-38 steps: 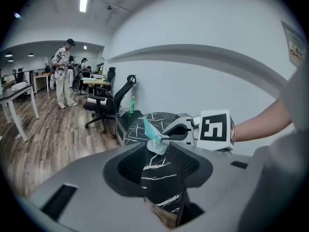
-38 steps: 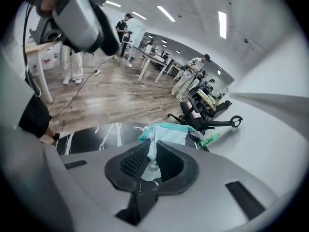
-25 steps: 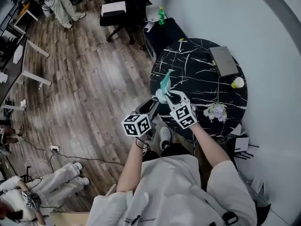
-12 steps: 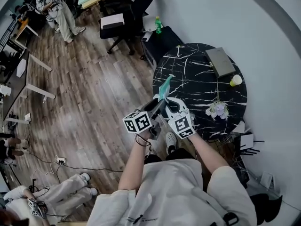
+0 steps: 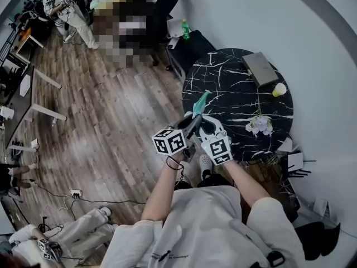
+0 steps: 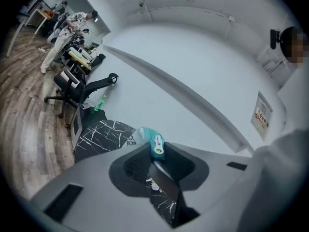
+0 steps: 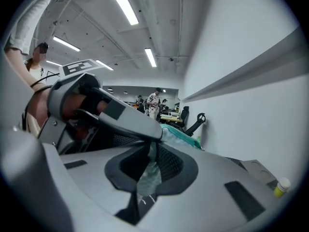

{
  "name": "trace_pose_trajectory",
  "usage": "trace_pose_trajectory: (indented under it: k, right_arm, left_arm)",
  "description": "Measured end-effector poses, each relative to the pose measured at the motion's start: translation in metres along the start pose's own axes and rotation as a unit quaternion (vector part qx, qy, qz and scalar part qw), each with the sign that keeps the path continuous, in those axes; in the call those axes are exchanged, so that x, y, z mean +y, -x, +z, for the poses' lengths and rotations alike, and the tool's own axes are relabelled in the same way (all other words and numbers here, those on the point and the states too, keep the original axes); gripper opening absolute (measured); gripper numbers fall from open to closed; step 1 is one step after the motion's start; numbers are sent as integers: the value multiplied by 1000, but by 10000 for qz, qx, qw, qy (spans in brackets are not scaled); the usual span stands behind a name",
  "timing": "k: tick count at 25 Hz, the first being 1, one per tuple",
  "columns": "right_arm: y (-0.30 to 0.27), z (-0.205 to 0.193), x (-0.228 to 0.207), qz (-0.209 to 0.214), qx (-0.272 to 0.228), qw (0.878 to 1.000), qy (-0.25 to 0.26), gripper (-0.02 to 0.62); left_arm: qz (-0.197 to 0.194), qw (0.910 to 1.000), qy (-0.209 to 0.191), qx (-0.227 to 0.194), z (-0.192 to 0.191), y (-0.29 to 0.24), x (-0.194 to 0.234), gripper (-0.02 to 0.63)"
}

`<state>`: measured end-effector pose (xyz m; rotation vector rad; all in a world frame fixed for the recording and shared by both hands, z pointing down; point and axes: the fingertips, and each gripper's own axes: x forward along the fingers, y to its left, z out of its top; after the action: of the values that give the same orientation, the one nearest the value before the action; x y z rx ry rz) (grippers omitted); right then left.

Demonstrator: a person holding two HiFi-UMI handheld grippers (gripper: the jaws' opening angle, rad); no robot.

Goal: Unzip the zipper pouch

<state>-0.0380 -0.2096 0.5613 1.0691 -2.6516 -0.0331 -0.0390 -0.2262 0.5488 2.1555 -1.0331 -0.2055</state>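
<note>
Pointing lengthwise away from person (image 5: 215, 222), teal zipper pouch (image 5: 199, 101), above table (image 5: 223, 82) edge

a marble table (image 5: 223, 88) bears a grey box (image 5: 260, 68) and flowers (image 5: 260, 125).

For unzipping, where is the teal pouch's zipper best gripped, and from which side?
The white zipper pull, taken from the left: its tab stands proud at the pouch's near end, beside where the right gripper clamps the fabric.

Black marble table (image 5: 234, 96) is viewed steeply from overhead; teal zipper pouch (image 6: 150, 135) is shared close-up by both gripper views (near level).
</note>
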Motion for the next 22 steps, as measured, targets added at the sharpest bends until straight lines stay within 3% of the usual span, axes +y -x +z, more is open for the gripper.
trace_pose_trajectory:
  k: [4, 6, 8, 11, 14, 16, 19, 22]
  right_arm:
    - [1, -7, 7, -31, 183, 9998, 42, 65]
    - [3, -12, 9, 111, 299, 9994, 147, 108]
    - [11, -16, 8, 333, 364, 9986, 203, 101]
    - [22, -13, 2, 805, 404, 9955, 289, 91]
    - [21, -2, 4, 1370, 499, 9851, 914, 77]
    - [15, -3, 6, 1680, 725, 9689, 1668, 117]
    - [4, -16, 10, 2002, 1221, 9243, 3012, 167]
    - [-6, -22, 14, 2240, 1463, 8882, 3735, 189]
  left_arm:
    - [250, 9969, -712, 240, -3, 2, 2, 66]
    - [345, 9918, -1164, 391, -1, 3, 4, 64]
    - [415, 9835, -1647, 617, -1, 4, 7, 63]
    - [437, 9642, -2404, 1027, -4, 7, 9, 63]
    - [415, 9352, -3189, 1486, -11, 12, 12, 62]
    - [357, 9173, -3556, 1756, -16, 14, 15, 61]
    - [239, 8967, -3863, 2148, -25, 19, 19, 61]
    - [151, 8791, -4066, 2484, -32, 26, 23, 62]
